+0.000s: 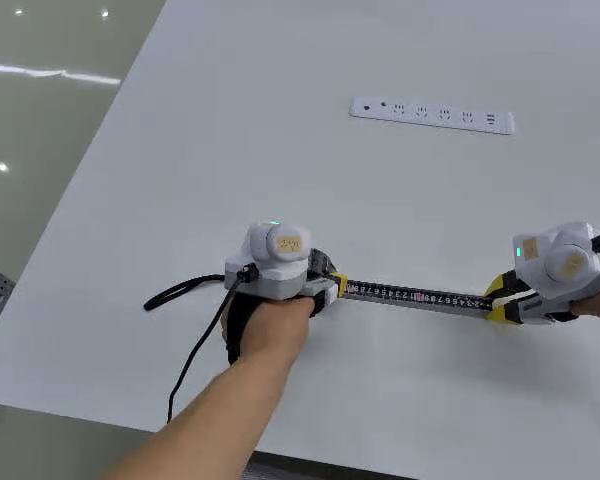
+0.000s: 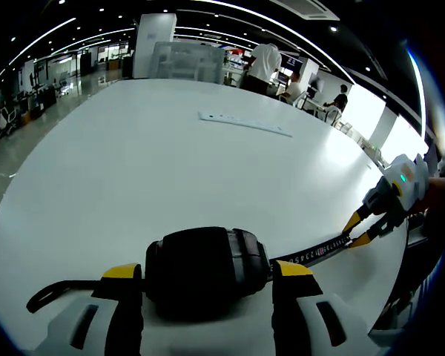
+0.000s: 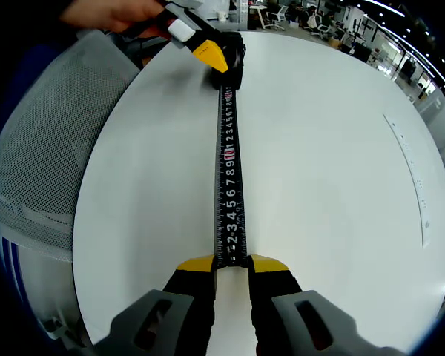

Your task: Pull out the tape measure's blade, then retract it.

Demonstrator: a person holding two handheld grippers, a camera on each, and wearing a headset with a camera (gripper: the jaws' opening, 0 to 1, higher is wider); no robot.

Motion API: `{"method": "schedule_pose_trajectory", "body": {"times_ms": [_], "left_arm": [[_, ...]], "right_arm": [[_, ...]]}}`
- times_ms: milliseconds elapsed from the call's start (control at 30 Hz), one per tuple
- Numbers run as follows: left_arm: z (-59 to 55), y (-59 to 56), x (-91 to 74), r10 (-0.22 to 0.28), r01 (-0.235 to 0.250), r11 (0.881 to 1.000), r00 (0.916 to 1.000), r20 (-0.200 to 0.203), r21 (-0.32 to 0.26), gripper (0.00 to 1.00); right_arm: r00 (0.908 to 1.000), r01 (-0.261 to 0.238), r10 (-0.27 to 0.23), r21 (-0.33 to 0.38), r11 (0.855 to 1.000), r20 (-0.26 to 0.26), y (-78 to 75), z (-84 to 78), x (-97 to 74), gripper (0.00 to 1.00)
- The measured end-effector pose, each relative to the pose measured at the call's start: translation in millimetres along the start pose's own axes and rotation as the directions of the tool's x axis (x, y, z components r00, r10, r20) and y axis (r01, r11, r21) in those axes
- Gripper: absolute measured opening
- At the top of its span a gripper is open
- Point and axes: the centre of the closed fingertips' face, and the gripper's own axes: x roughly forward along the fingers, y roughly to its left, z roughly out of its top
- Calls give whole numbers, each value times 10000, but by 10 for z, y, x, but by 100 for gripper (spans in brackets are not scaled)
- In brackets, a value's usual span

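Here the left gripper point(image 2: 208, 271) is clamped across the black tape measure case point(image 2: 208, 256), one yellow-tipped jaw on each flank, and it holds the case down on the white table point(image 1: 280, 150). The case's black wrist strap point(image 1: 175, 292) lies loose on the tabletop, trailing away from the blade side. The right gripper point(image 3: 231, 264) is pinched shut on the free end of the blade point(image 3: 230, 170), with the lowest printed numbers sitting just ahead of its jaws. In the head view the blade runs straight and taut between the two grippers, low over the table, though I cannot tell whether it touches the surface. A white power strip point(image 1: 432, 113) lies well apart, farther back on the table. My reading is that the pull-out step is in hand or near its end: a good stretch of blade is showing and the grippers are well apart. The retraction is not yet begun. That next move probably calls for the left gripper to hold the case steady while the right gripper walks the tip back along the same line. Letting go outright would likely make the spring whip the blade home.
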Motion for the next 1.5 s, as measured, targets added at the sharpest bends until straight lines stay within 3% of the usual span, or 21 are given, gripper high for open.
{"method": "schedule_pose_trajectory", "body": {"times_ms": [333,733,1167,1500], "left_arm": [[42,-7,-24,17,-8,9996,9994,341,-278,65],[5,2,1,70,-63,9997,9995,309,-228,62],[15,-1,-5,110,-99,9998,9975,696,-153,62],[19,0,-7,84,-75,9999,9973,734,-134,61]], "right_arm": [[10000,-25,25,-7,10000,-25,4,4,-3,13],[9999,-76,74,-139,9999,-88,1,2,0,13],[9998,-121,118,-264,9996,-144,2,0,4,13],[9998,-111,106,-289,9995,-164,4,4,5,13]]}}
